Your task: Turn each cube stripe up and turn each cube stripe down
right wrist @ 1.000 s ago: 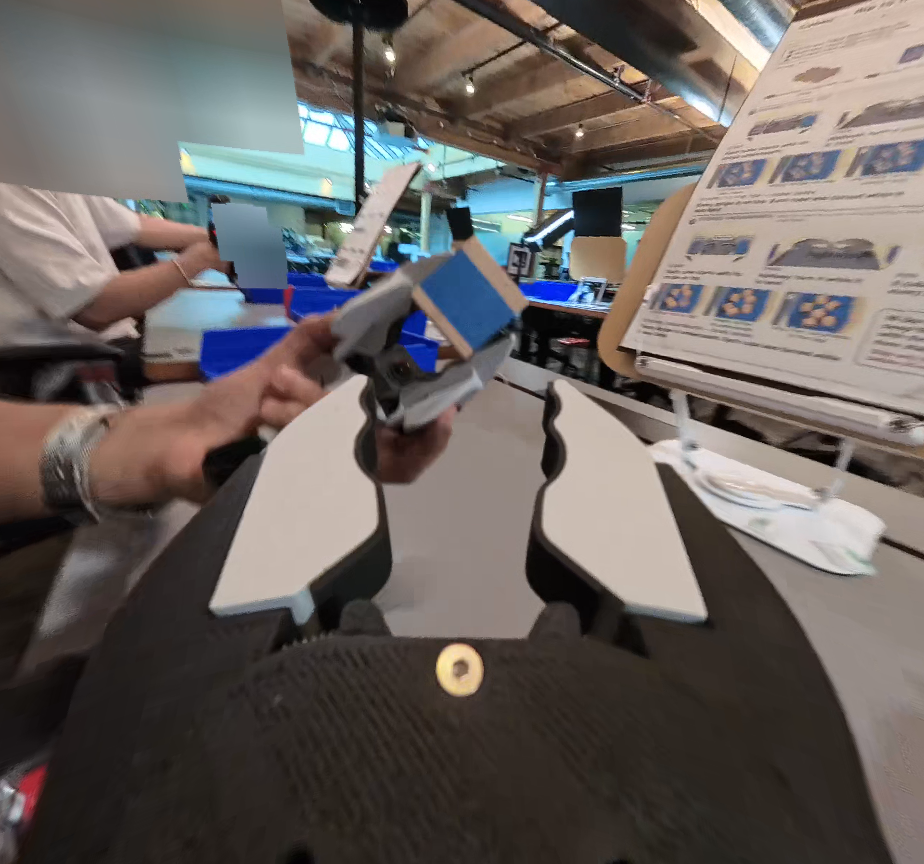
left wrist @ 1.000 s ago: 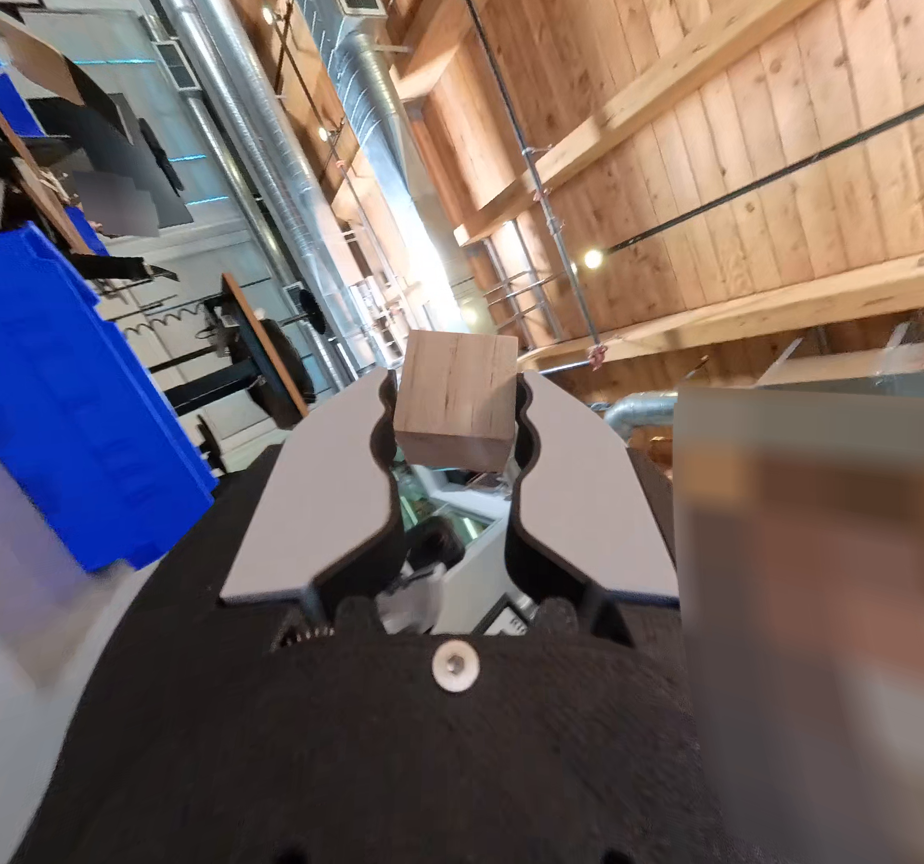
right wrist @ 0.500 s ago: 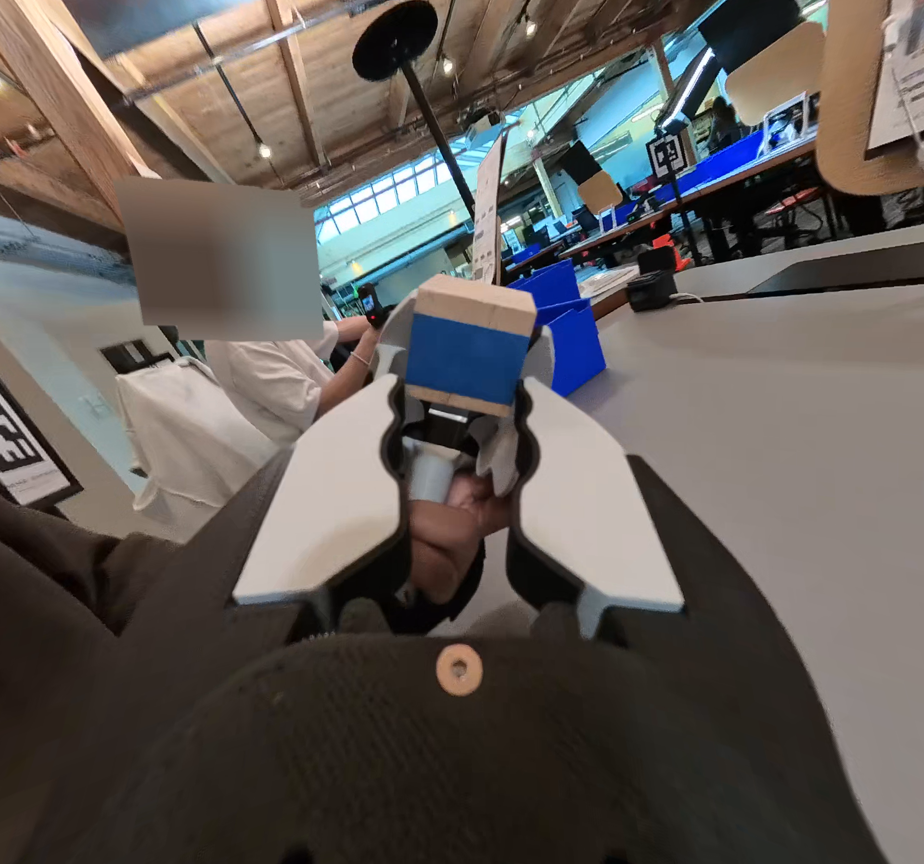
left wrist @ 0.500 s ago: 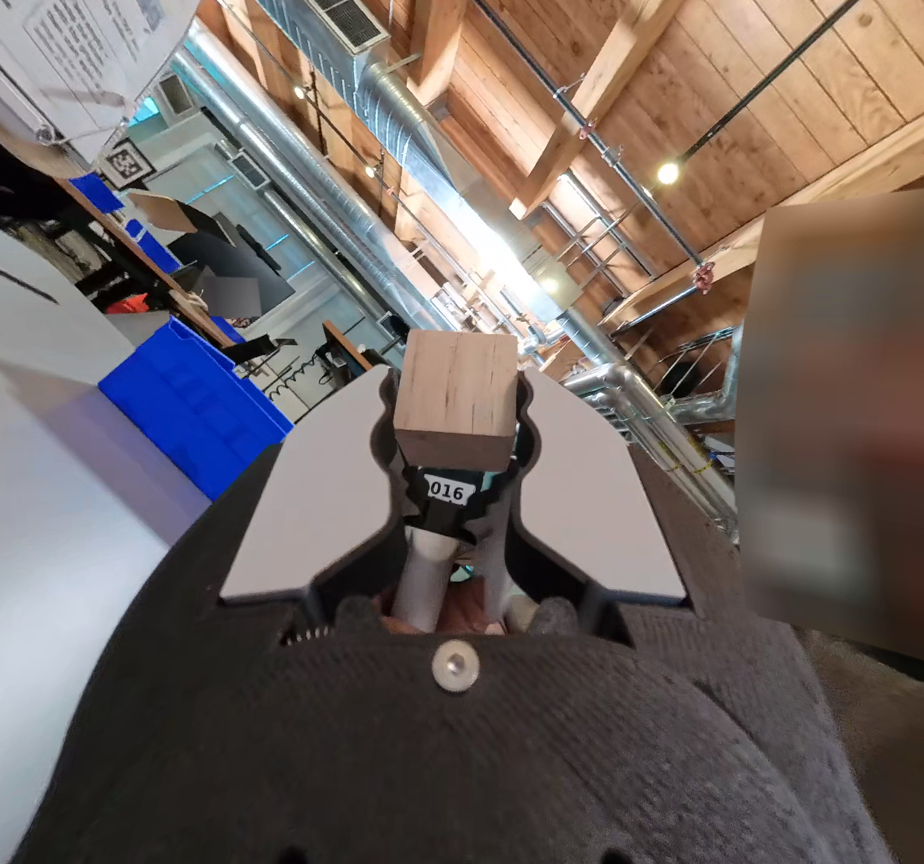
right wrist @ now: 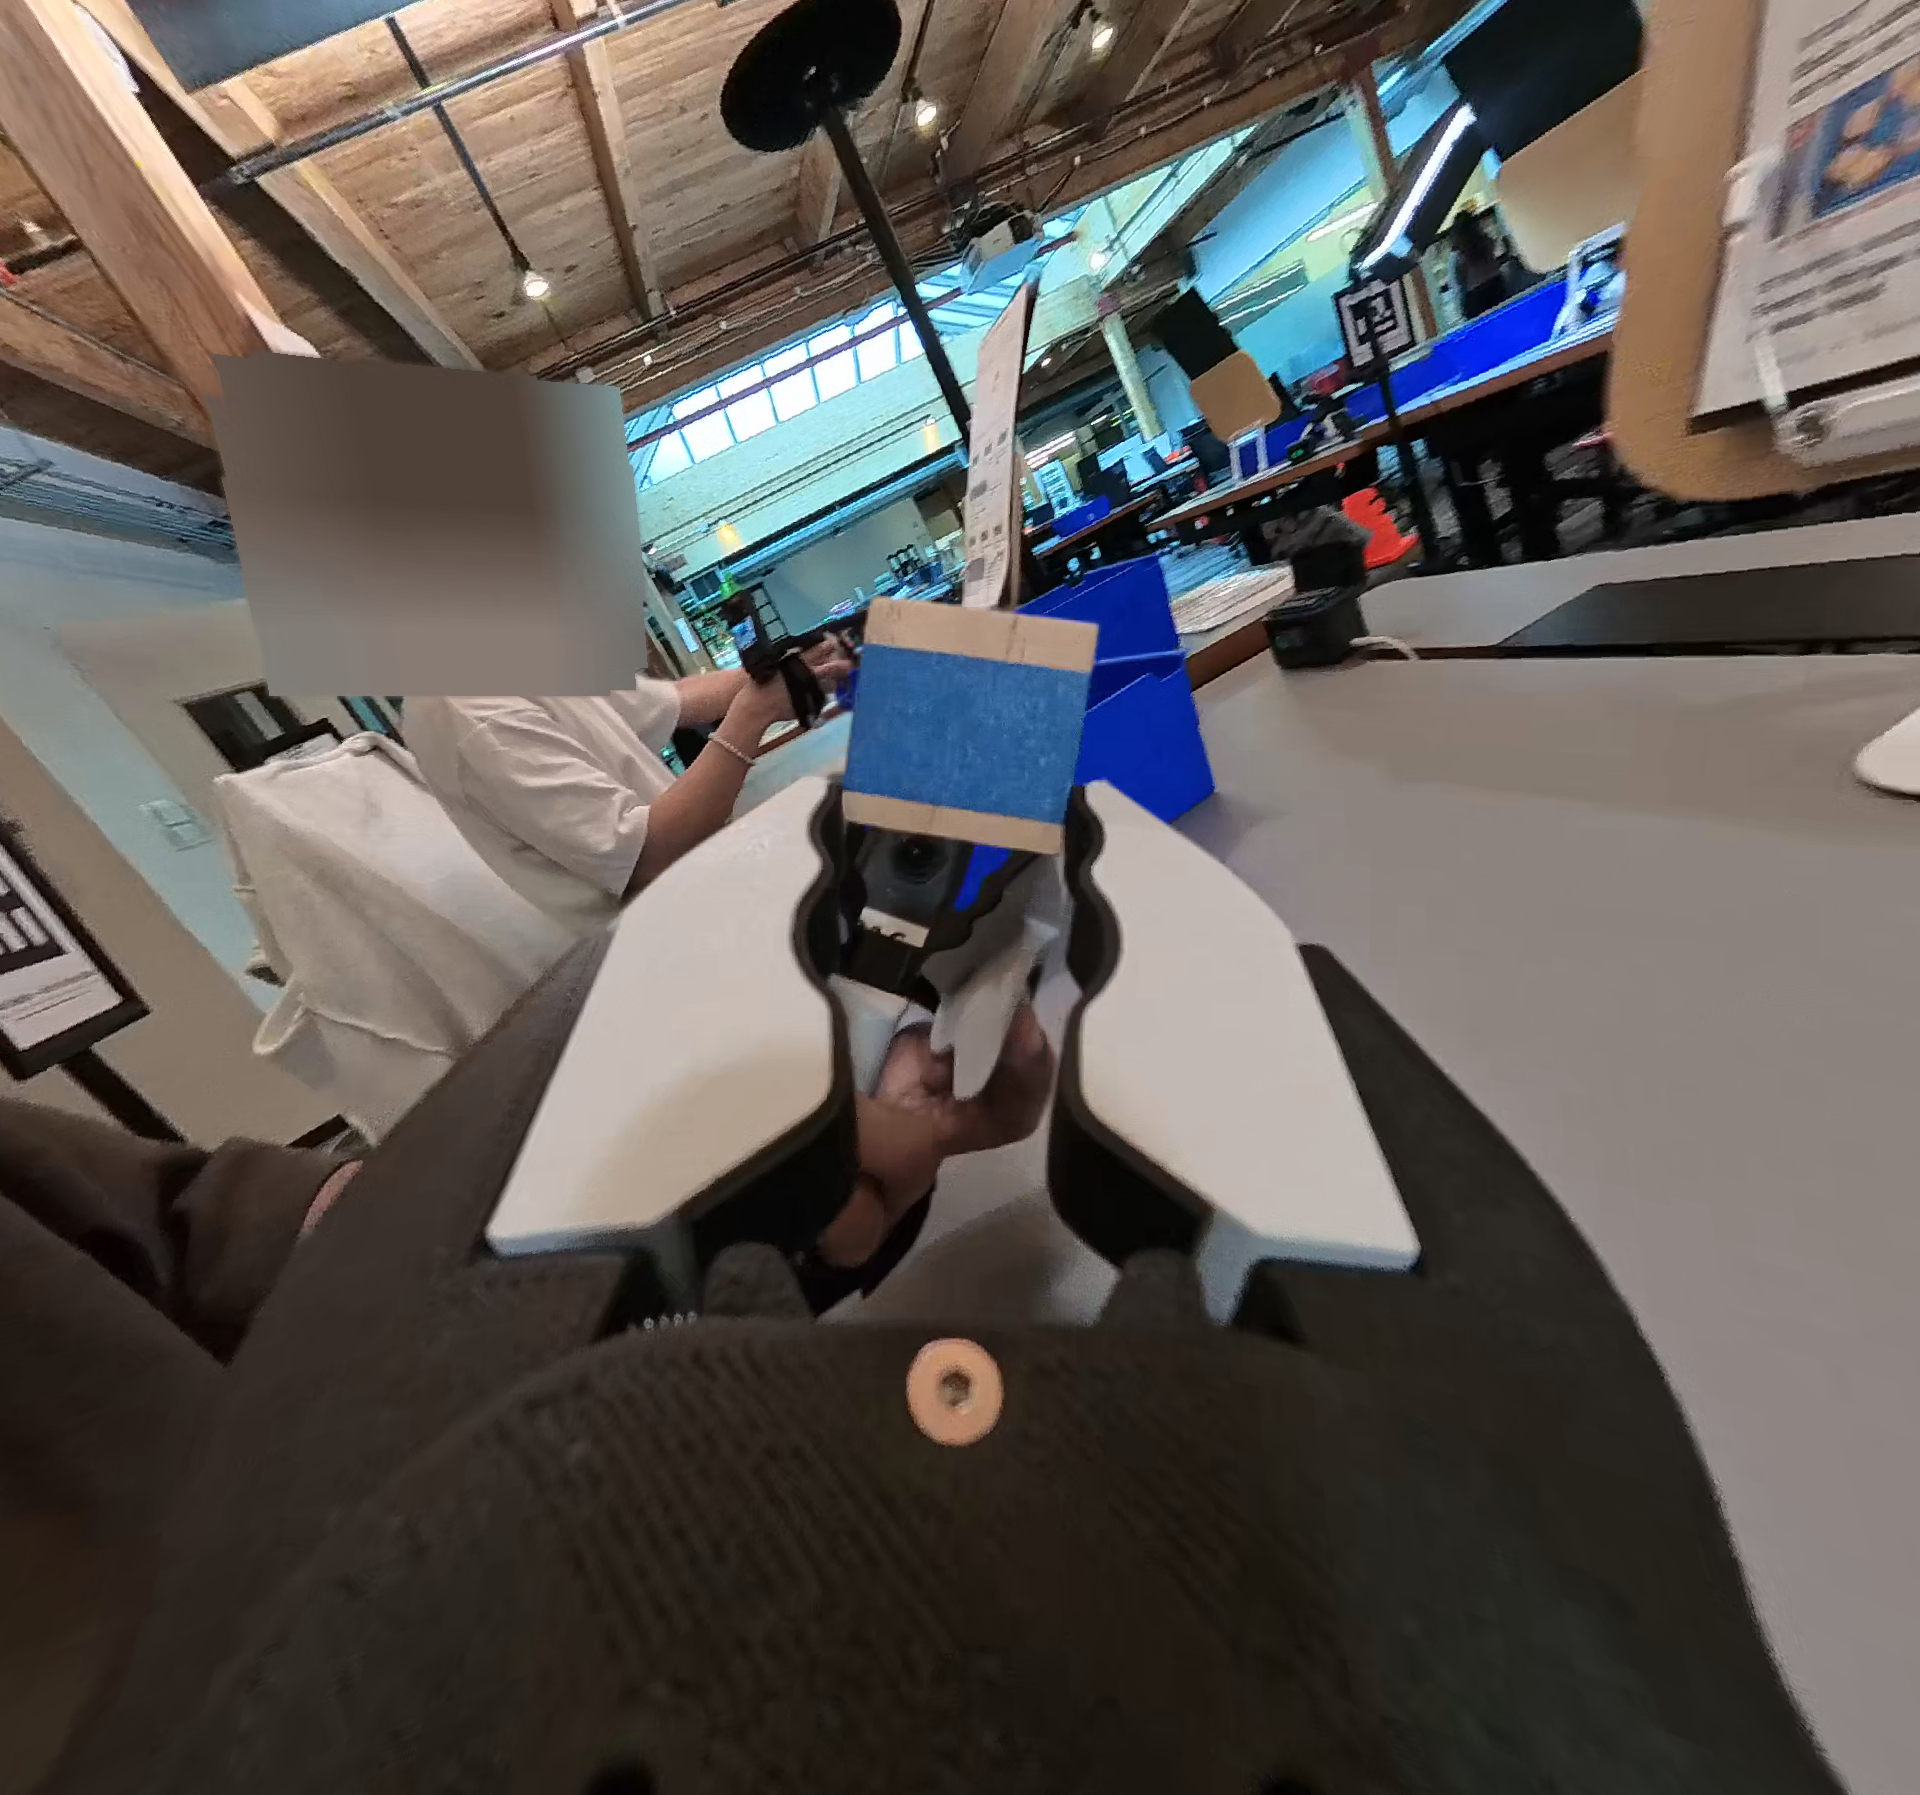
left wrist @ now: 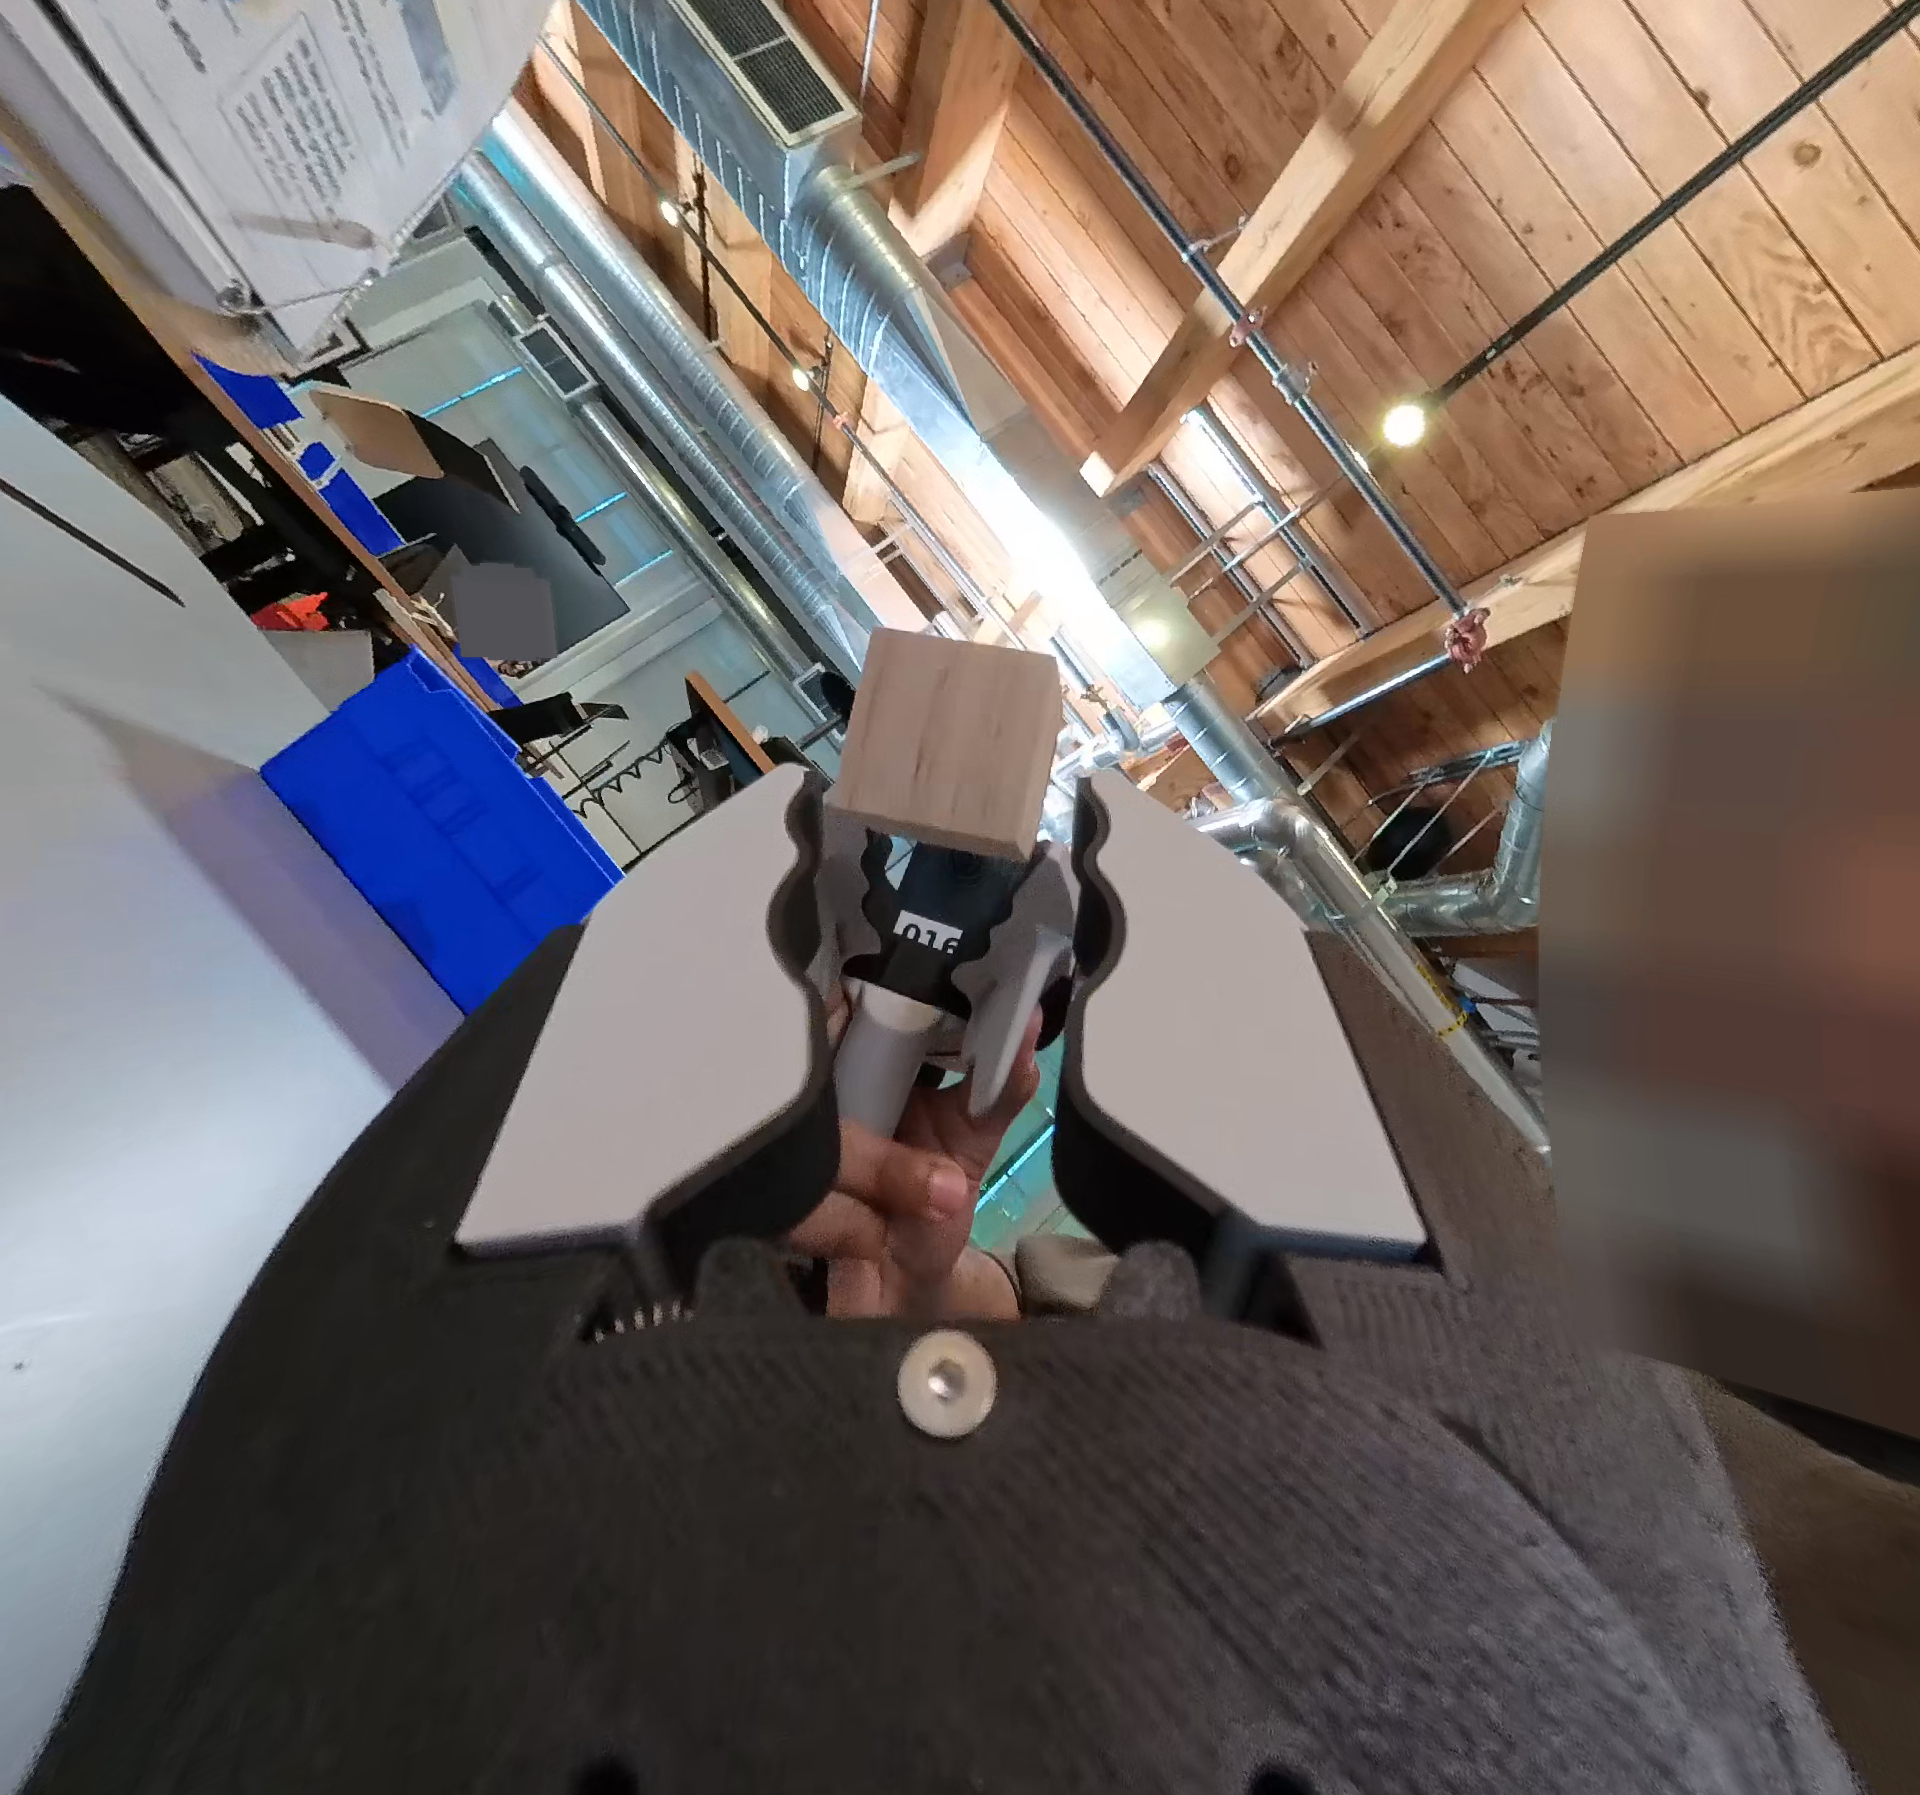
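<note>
One cube (right wrist: 966, 737) is being held in mid-air between the two tools, and no other cube is being shown, so the count of cubes done and left cannot be told. A re-grip partway through a turn is being judged as the step in hand. The blue stripe (right wrist: 961, 732) is being presented sideways to the right wrist view, neither up nor down, while only bare wood is being shown in the left wrist view. Setting down on the table (right wrist: 1558, 862), at 3 o'clock, is being judged as not yet done.

The right gripper (right wrist: 956, 810) is being kept narrow, and the cube is being pinched at its tips, at 12 o'clock. The left gripper (left wrist: 940, 810) is likewise being kept narrow about the cube. A thin dark gap is being seen at its 9 o'clock finger, so its hold cannot be told.
</note>
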A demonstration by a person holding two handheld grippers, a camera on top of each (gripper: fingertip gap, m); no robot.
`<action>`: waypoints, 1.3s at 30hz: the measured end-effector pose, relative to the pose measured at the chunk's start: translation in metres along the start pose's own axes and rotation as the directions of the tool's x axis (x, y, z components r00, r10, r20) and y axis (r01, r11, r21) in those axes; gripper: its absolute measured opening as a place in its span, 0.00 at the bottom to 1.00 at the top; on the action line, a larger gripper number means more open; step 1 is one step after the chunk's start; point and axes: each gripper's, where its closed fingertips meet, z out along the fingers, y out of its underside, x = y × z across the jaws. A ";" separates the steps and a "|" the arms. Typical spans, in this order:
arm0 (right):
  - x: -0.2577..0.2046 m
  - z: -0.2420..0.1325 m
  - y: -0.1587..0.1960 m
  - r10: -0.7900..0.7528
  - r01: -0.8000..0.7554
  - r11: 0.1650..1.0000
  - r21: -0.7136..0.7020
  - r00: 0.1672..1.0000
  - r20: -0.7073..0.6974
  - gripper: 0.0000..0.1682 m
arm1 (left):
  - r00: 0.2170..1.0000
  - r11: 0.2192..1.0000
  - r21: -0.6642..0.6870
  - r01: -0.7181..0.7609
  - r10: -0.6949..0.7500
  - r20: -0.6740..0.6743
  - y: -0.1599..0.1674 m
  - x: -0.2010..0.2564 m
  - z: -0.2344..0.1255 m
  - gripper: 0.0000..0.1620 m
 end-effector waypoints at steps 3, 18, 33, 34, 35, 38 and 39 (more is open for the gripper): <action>0.016 -0.011 -0.018 0.019 -0.016 0.999 0.047 0.998 -0.061 0.25 | 0.999 1.000 0.002 0.031 -0.031 -0.004 -0.001 -0.003 -0.001 0.28; 0.185 -0.287 -0.171 -0.212 0.265 0.962 -0.069 0.561 -0.800 0.25 | 0.980 0.957 -0.230 0.179 -0.193 -0.038 0.050 -0.027 0.044 0.27; 0.252 -0.386 -0.093 -0.240 -0.244 0.914 -0.324 0.319 -0.917 0.25 | 0.959 0.922 -0.286 0.260 -0.282 -0.038 0.065 -0.031 0.048 0.28; 0.253 -0.386 -0.088 -0.245 -0.270 0.901 -0.340 0.331 -0.911 0.25 | 0.958 0.925 -0.276 0.263 -0.283 -0.036 0.063 -0.031 0.046 0.28; 0.255 -0.385 -0.085 -0.243 -0.292 0.891 -0.347 0.338 -0.909 0.25 | 0.958 0.928 -0.263 0.265 -0.284 -0.035 0.060 -0.030 0.044 0.28; 0.264 -0.385 -0.079 -0.227 -0.334 0.877 -0.345 0.343 -0.911 0.25 | 0.962 0.939 -0.226 0.258 -0.272 -0.033 0.051 -0.027 0.036 0.28; 0.267 -0.386 -0.077 -0.229 -0.352 0.870 -0.346 0.334 -0.914 0.25 | 0.964 0.943 -0.218 0.251 -0.264 -0.032 0.049 -0.026 0.034 0.28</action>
